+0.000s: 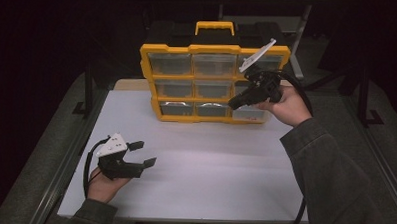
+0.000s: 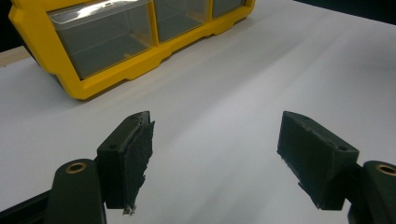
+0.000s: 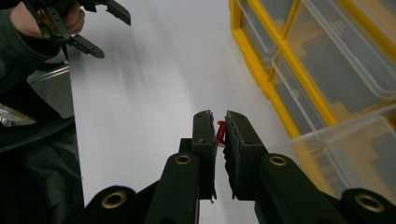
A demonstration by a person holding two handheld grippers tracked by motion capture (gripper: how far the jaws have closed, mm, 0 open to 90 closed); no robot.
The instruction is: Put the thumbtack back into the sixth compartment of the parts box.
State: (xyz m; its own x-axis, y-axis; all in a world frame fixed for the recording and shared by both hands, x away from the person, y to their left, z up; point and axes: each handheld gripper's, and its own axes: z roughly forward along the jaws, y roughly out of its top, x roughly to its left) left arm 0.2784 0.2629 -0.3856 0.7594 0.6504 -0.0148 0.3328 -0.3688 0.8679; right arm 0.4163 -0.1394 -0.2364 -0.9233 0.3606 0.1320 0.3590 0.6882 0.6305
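A yellow organiser box (image 1: 211, 82) with clear drawers stands upright at the back of the white table (image 1: 194, 162). Its bottom right drawer (image 3: 345, 149) is pulled out. My right gripper (image 1: 235, 101) hovers over that drawer, shut on a small red piece (image 3: 220, 132) pinched between the pads. My left gripper (image 1: 144, 153) rests low at the table's front left, held by a hand, its jaws wide apart with nothing between them (image 2: 215, 149). The box's lower left corner (image 2: 84, 74) lies ahead of the left gripper.
A black and yellow handle (image 1: 215, 26) tops the box. Black cables trail from both grippers. A sleeved forearm (image 1: 329, 171) crosses the table's right side. Dark floor and metal frame legs surround the table.
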